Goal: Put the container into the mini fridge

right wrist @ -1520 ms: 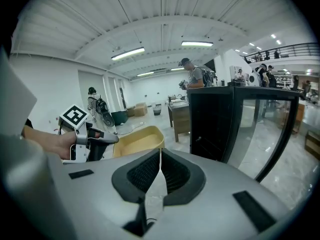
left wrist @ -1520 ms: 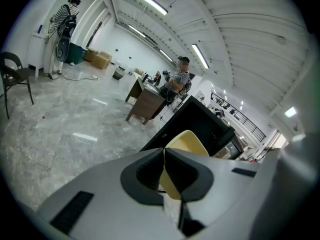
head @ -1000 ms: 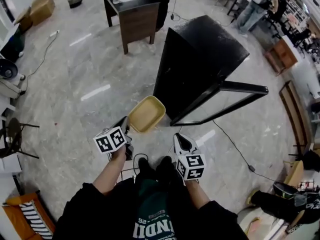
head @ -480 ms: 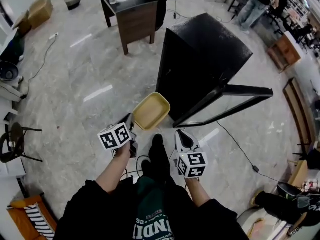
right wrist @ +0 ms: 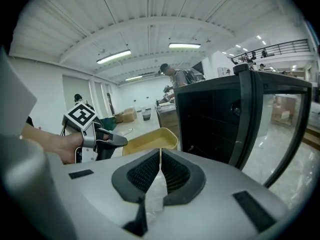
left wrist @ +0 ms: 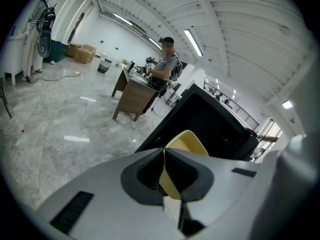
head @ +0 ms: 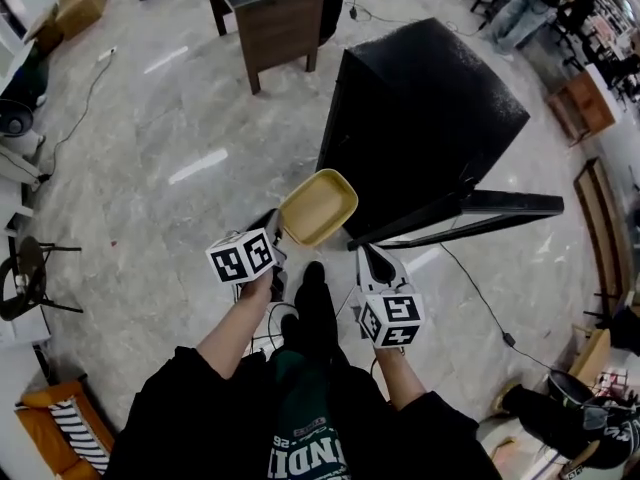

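Observation:
A shallow yellow container (head: 319, 207) hangs in the air in front of the black mini fridge (head: 420, 118). My left gripper (head: 274, 230) is shut on its near rim; in the left gripper view the container (left wrist: 183, 146) sits pinched between the jaws. The fridge stands on the floor with its glass door (head: 470, 216) swung open toward the right. My right gripper (head: 370, 260) hovers just right of the container, jaws closed together with nothing between them. From the right gripper view the container (right wrist: 150, 138) floats left of the dark fridge opening (right wrist: 210, 121).
A dark wooden desk (head: 270, 13) stands behind the fridge, with a person (left wrist: 165, 66) at it. A cable (head: 480, 298) runs over the marble floor at the right. A black chair (head: 25, 278) and striped sofa (head: 55, 433) are at the left.
Both grippers and the container have moved forward, closer to the fridge's open front. The left gripper's hold on the container is unchanged.

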Tool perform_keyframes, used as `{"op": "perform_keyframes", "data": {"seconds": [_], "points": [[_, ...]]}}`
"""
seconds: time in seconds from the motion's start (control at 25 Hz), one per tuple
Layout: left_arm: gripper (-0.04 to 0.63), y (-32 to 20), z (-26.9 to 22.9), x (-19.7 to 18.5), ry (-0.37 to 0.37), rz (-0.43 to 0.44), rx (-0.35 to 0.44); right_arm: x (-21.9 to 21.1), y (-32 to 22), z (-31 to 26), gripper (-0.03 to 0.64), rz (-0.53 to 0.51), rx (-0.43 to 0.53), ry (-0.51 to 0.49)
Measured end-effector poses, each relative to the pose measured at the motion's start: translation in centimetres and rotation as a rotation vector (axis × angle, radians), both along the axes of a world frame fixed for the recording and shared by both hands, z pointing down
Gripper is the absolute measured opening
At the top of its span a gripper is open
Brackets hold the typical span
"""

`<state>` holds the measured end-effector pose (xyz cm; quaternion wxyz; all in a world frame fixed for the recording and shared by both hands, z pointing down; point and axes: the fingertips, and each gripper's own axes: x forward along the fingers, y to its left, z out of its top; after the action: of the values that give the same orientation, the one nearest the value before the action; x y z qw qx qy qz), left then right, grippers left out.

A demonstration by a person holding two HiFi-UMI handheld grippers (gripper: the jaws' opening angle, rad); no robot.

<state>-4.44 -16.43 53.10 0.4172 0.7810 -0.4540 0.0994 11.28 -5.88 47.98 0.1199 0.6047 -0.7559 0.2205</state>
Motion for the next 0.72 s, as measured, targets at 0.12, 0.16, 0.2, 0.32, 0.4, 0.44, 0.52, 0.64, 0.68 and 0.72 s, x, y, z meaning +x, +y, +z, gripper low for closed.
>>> {"op": "perform_keyframes", "data": {"seconds": [0.12, 0.16, 0.2, 0.32, 0.4, 0.44, 0.52, 0.64, 0.68, 0.72], "points": [[0.020, -1.8, 0.7, 1.1, -0.006, 0.011, -0.006, 0.8, -1.7, 0.5, 0.035, 0.001, -0.012, 0.003], [0.020, -2.4, 1.0, 1.5, -0.007, 0.012, -0.010, 1.0, -2.3, 0.7, 0.035, 0.001, -0.016, 0.003], [0.018, -2.9, 1.3, 1.8, -0.008, 0.013, -0.014, 1.2, -2.8, 0.9, 0.035, 0.001, -0.019, 0.002], [0.020, -4.3, 2.0, 2.6, -0.019, 0.017, -0.021, 1.7, -4.3, 1.2, 0.035, -0.001, -0.028, 0.000], [0.020, -5.3, 2.5, 3.4, -0.019, 0.025, -0.028, 1.9, -5.3, 1.5, 0.035, -0.003, -0.032, -0.005], [0.018, -5.8, 2.8, 3.7, -0.020, 0.028, -0.032, 1.9, -5.9, 1.6, 0.035, -0.004, -0.035, -0.007], [0.020, -6.9, 3.3, 4.4, -0.021, 0.034, -0.036, 1.9, -6.8, 2.0, 0.035, -0.006, -0.044, -0.012], [0.020, -8.2, 4.2, 5.7, -0.017, 0.044, -0.039, 2.1, -7.9, 2.6, 0.035, -0.006, -0.057, -0.018], [0.020, -8.5, 4.5, 6.1, -0.015, 0.047, -0.042, 2.1, -8.2, 2.9, 0.035, -0.007, -0.061, -0.017], [0.018, -8.8, 4.8, 6.5, -0.014, 0.048, -0.045, 2.2, -8.4, 3.1, 0.035, -0.008, -0.064, -0.015]]}}
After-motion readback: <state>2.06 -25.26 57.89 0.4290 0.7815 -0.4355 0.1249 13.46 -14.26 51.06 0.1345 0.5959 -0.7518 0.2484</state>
